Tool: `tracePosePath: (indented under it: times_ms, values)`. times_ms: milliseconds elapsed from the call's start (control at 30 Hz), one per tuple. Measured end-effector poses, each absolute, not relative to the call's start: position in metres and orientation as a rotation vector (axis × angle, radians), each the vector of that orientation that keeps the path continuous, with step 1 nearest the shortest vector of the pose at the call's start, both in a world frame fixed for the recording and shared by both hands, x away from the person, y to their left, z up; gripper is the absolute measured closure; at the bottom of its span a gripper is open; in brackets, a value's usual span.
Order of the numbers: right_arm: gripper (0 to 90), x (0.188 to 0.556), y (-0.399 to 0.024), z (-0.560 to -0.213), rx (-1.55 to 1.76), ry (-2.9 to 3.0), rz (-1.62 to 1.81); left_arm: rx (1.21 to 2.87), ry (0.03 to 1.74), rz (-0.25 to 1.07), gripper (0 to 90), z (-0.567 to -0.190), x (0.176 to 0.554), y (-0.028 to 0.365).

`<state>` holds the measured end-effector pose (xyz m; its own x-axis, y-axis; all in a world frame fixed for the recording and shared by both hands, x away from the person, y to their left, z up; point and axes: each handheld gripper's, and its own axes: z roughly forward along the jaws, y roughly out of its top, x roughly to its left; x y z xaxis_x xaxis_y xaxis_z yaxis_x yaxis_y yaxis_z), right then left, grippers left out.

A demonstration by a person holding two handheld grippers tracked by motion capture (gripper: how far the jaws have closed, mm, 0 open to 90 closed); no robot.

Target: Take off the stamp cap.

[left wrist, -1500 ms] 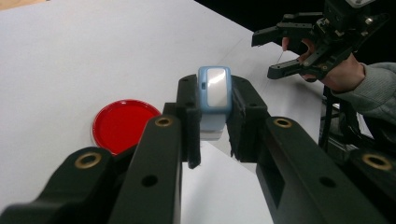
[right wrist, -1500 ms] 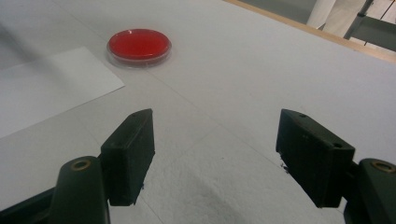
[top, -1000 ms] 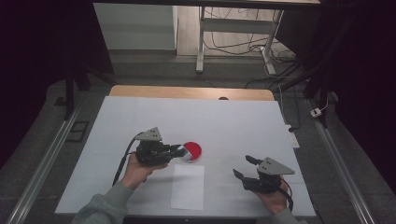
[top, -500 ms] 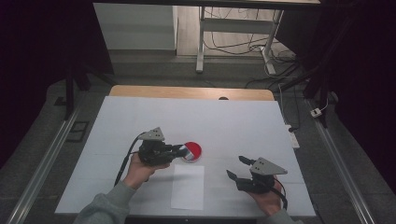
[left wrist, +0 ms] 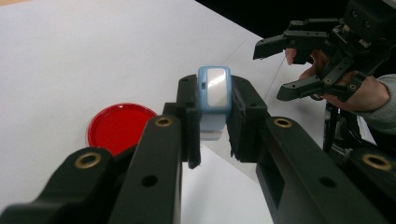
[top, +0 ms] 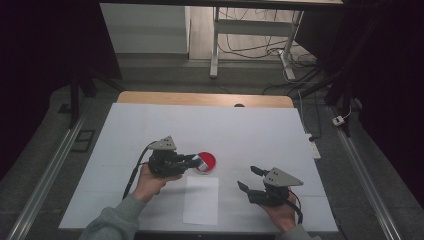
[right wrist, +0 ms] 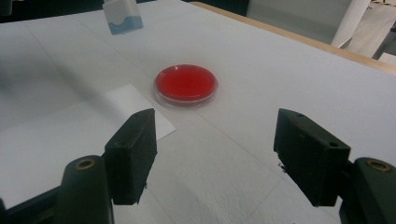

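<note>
Left gripper (top: 192,161) pinching small blue-and-white device (left wrist: 214,95), holding it above table (top: 250,125) beside red petri dish (top: 205,162). Right gripper (top: 248,179) hovering near white paper sheet (top: 201,200), jaws spread wide, gripping nothing.

- A small pale-blue block (left wrist: 214,100) with a white, glossy face stands upright, clamped between the jaws of the left gripper (top: 192,161) and lifted off the bench (top: 250,130), just above the near edge of the dish.
- A round, shallow red dish (right wrist: 186,84) with a clear rim lies flat on the white bench, beside the far corner of a white paper sheet (top: 201,200).
</note>
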<state>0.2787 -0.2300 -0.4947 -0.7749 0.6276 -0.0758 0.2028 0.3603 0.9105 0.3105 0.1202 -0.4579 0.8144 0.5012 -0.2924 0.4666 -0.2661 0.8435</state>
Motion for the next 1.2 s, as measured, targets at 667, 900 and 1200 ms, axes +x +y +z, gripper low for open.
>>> tracePosePath:
  times_ms: [667, 900, 1200]
  values:
    - [29.9, 0.277, -0.210, -0.493, 0.676, 2.215, 1.378, 1.904, 0.725, 0.039, 75.7, -0.458, 0.311, 0.116]
    - [29.9, 0.276, -0.203, -0.492, 0.656, 2.218, 1.375, 1.901, 0.729, 0.041, 75.6, -0.459, 0.311, 0.115]
    - [29.9, 0.277, -0.192, -0.495, 0.631, 2.241, 1.361, 1.904, 0.726, 0.034, 75.7, -0.460, 0.312, 0.112]
